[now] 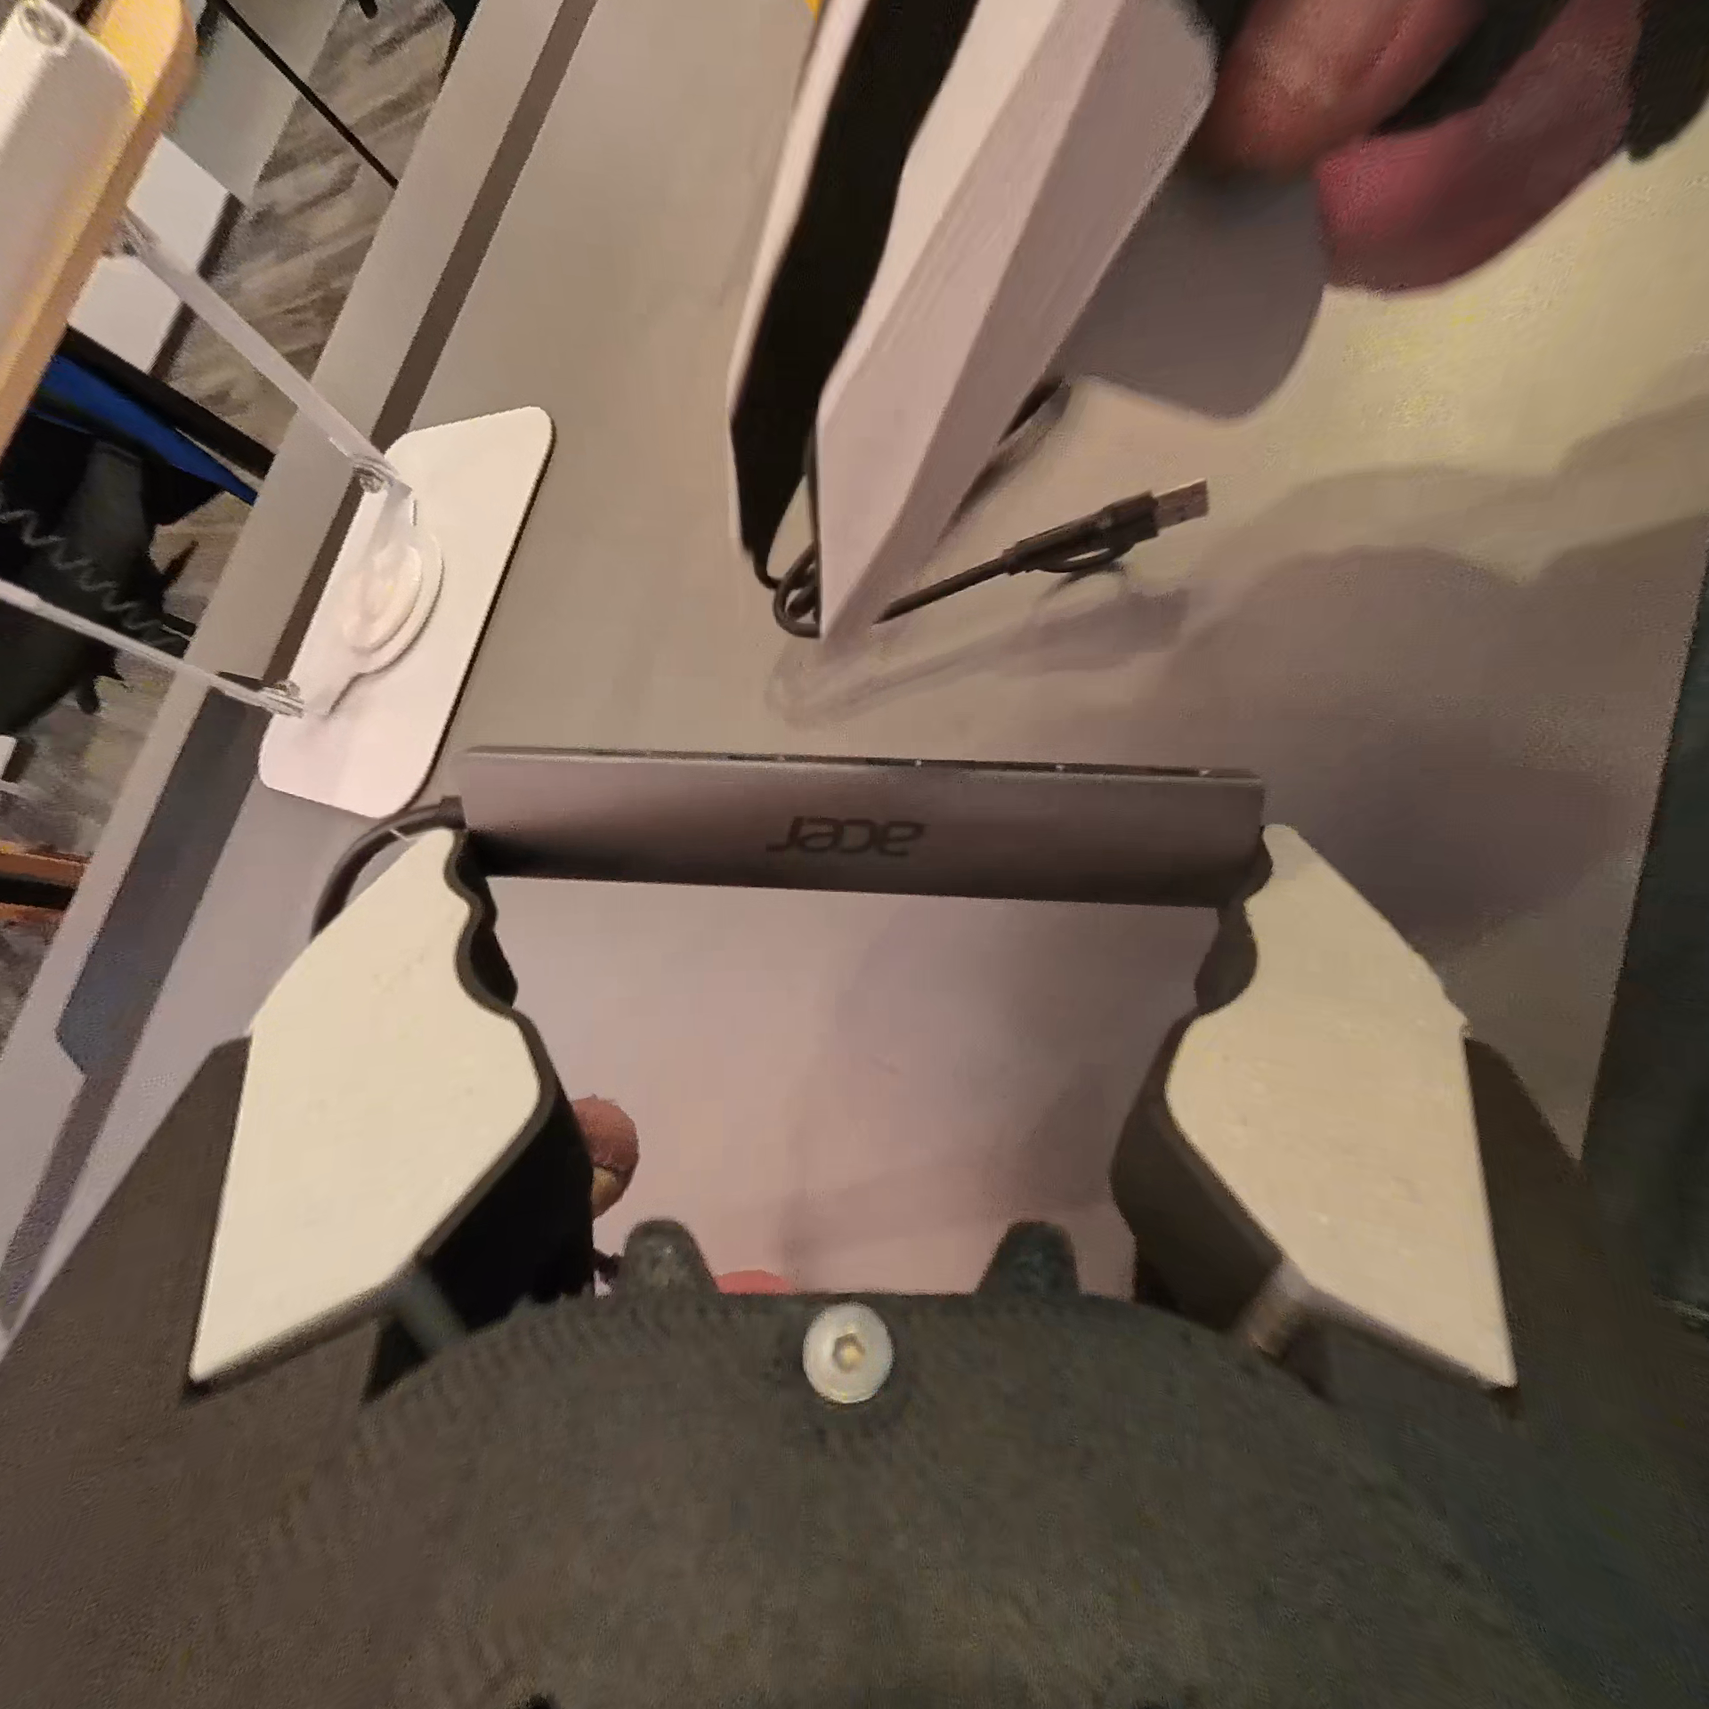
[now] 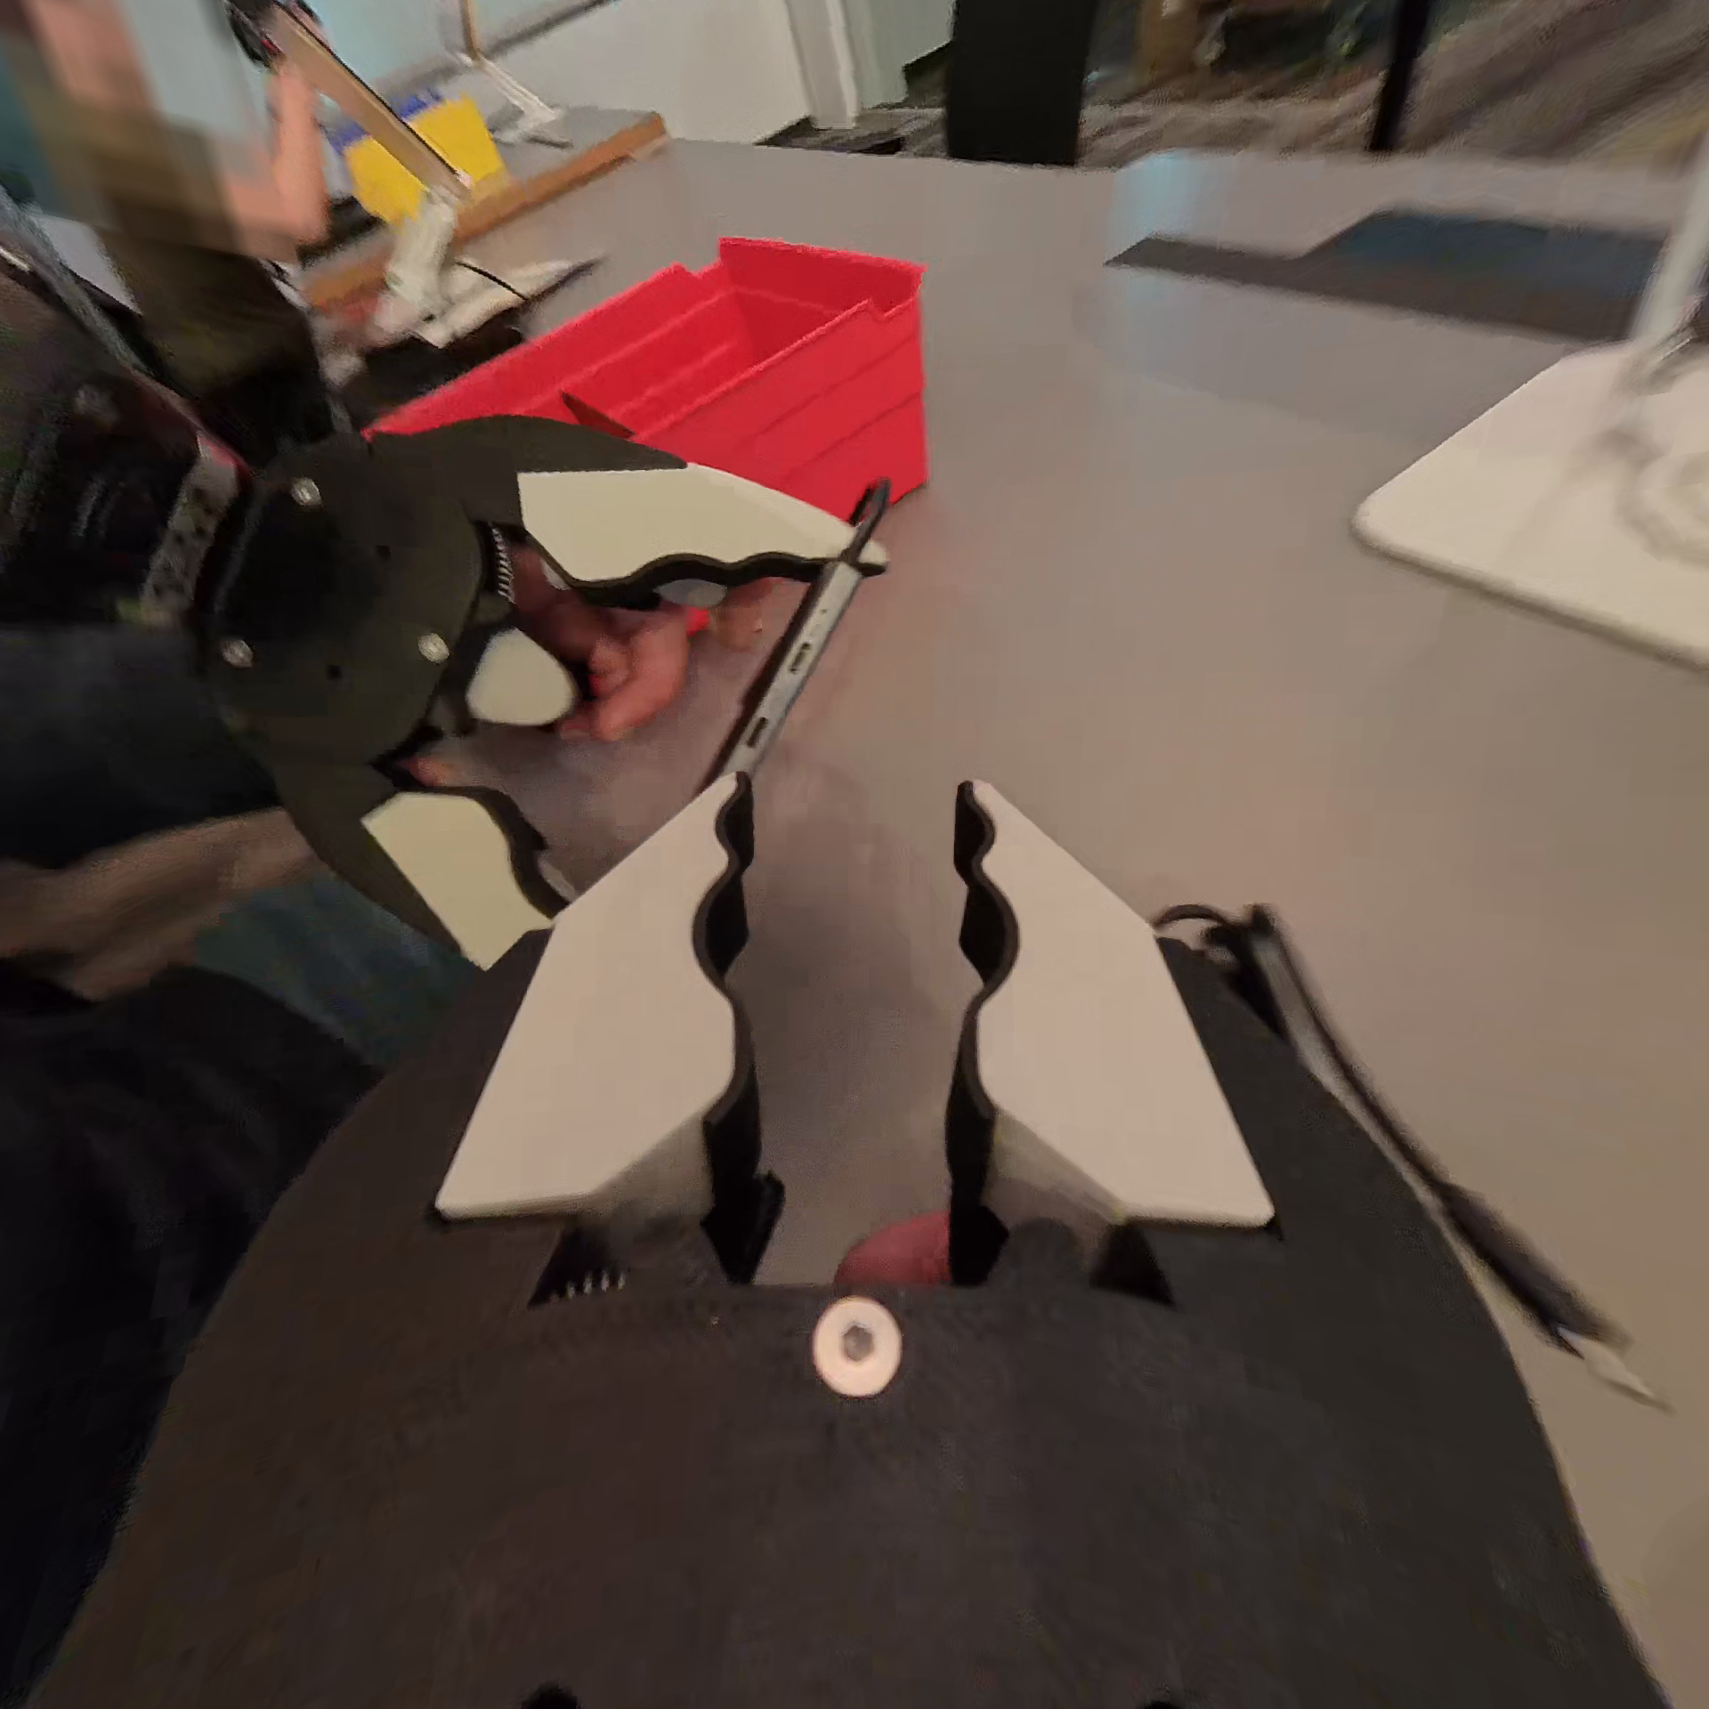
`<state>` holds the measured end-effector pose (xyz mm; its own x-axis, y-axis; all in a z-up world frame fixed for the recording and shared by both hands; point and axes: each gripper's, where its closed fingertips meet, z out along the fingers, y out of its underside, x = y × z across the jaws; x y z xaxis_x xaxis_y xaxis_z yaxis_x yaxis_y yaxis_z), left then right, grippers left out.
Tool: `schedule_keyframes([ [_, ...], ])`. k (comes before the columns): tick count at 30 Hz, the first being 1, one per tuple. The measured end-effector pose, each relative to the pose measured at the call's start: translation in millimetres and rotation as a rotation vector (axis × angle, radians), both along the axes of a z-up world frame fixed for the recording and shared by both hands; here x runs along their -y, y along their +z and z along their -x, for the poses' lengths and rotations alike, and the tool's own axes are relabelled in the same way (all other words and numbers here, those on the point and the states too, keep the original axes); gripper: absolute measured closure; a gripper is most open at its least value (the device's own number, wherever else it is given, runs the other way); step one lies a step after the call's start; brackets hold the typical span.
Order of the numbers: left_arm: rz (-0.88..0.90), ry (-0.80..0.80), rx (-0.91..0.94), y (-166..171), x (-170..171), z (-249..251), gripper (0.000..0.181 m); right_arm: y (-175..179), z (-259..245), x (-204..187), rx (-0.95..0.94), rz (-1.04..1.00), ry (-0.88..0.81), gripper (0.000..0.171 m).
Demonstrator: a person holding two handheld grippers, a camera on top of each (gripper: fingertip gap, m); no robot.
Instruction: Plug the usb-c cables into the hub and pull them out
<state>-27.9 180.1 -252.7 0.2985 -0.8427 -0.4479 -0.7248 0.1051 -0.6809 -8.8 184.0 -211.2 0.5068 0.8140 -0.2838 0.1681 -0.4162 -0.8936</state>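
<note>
Left wrist view
Left gripper (image 1: 860,846): fingers were seen spread wide and clamped on the two ends of the hub (image 1: 860,818), which was held level across the frame centre.
Right gripper (image 1: 915,305): was seen at 12 o'clock, tips lowered beside the cable (image 1: 999,569); whether anything was pinched could not be told.
Cable plug (image 1: 1156,509): lay free on the table (image 1: 647,277), at 1 o'clock from the hub.
White stand base (image 1: 416,601): was noted at 10 o'clock, near the hub's own lead.
Advice: the hub is best kept steady, ports facing the plug.

Right wrist view
Right gripper (image 2: 851,805): fingers were seen apart with nothing between them.
Hub (image 2: 805,638): was held at 11 o'clock by the left gripper (image 2: 786,647).
Cable (image 2: 1369,1137): trailed at 4 o'clock, blurred.
Red bin (image 2: 786,370): stood at 12 o'clock, behind the hub.
Obstruction: none was seen between plug and ports.
</note>
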Motion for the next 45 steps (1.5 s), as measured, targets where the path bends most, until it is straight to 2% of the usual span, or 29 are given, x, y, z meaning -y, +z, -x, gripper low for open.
schedule_keyframes([
  [3,0.050,0.007,0.025,-1,0,1,0.038,14,-41,-15,0.191,-0.242,-0.087,0.131],
  [6,0.071,0.011,0.027,-3,-1,3,0.038,14,-92,-28,0.489,-0.452,-0.149,0.139],
  [9,0.082,0.011,0.012,-8,0,3,0.038,-5,-127,-34,0.790,-0.549,-0.131,0.143],
  [11,0.089,0.009,0.008,-10,1,3,0.038,-15,-139,-37,0.877,-0.558,-0.141,0.145],
  [17,0.101,0.012,0.008,-12,2,4,0.038,-50,-156,-39,0.787,-0.296,-0.248,0.141],
  [20,0.105,0.012,0.011,-14,2,5,0.038,-67,-150,-37,0.598,-0.153,-0.293,0.141],
  [24,0.116,0.010,0.021,-15,3,4,0.038,-67,-130,-35,0.250,0.002,-0.334,0.142],
  [28,0.122,0.013,0.026,-17,3,3,0.038,-62,-124,-45,0.059,0.049,-0.408,0.146],
  [30,0.124,0.014,0.029,-17,3,3,0.038,-54,-122,-49,-0.006,0.038,-0.439,0.155],
  [37,0.125,0.013,0.027,-19,4,2,0.038,-42,-118,-51,0.006,-0.004,-0.405,0.162],
  [42,0.116,0.014,0.030,-14,3,3,0.038,2,-127,-57,0.286,-0.162,-0.281,0.164],
  [45,0.110,0.012,0.033,-11,3,2,0.038,18,-133,-57,0.582,-0.207,-0.128,0.164],
])
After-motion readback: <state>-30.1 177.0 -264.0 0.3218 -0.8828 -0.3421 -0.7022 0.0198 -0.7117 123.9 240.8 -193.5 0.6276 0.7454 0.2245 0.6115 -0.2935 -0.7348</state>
